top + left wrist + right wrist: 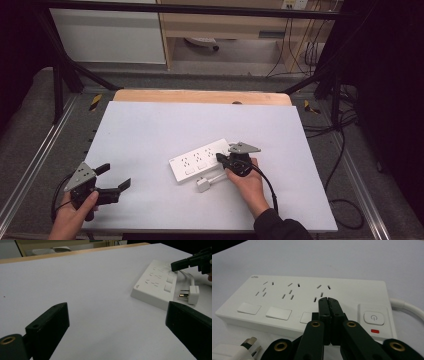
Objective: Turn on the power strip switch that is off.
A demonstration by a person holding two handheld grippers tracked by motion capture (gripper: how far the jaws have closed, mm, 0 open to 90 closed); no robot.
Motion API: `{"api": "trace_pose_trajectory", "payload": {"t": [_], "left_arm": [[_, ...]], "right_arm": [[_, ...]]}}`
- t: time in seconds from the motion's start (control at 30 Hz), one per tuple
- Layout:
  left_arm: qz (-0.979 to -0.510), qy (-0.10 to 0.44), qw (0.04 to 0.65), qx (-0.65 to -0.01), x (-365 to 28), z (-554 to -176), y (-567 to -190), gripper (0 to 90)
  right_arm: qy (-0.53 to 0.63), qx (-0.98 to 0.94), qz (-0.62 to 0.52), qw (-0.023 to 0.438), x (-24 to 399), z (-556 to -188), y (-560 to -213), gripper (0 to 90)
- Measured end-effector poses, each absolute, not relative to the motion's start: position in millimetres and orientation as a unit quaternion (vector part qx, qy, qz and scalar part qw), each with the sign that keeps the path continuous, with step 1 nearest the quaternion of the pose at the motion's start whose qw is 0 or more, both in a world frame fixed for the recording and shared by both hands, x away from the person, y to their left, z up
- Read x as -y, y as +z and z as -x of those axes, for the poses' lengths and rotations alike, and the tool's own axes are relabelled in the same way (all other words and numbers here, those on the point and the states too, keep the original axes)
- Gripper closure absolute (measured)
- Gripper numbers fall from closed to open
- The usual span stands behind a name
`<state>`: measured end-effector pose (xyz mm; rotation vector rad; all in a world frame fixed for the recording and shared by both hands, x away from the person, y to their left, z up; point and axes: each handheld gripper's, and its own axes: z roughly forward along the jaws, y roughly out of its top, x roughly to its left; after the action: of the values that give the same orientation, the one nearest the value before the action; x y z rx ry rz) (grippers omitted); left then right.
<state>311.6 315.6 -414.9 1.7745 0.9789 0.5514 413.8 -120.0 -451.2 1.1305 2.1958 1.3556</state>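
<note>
A white power strip (200, 160) lies flat on the white table mat, with three socket groups, rocker switches along one edge and a power button (374, 317) over a small red mark. Its white plug (203, 184) rests beside it on a short white cable. My right gripper (220, 158) is shut with nothing between its jaws; in the right gripper view (329, 300) its tips hover over the strip near the third socket group (322, 291), beside the power button. My left gripper (116, 176) stands open at the table's near left, well apart from the strip (156, 285).
The white mat (150, 130) covers a wooden table (200, 96) whose far edge shows bare. Black frame bars (60, 75) flank the table, and cables (345, 150) trail on the grey floor at the right. The other gripper's jaw (185, 262) shows at the upper right of the left gripper view.
</note>
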Motion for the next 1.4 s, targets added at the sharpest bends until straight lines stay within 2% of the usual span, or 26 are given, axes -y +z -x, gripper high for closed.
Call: {"api": "trace_pose_trajectory", "payload": {"t": [1.4], "left_arm": [[-0.733,0.230,0.497,-0.404,-316.8,-311.7,-414.6,5.1]], "right_arm": [[0.487,-0.763,-0.393,0.163,121.3,-414.9,-446.4,90.0]]}}
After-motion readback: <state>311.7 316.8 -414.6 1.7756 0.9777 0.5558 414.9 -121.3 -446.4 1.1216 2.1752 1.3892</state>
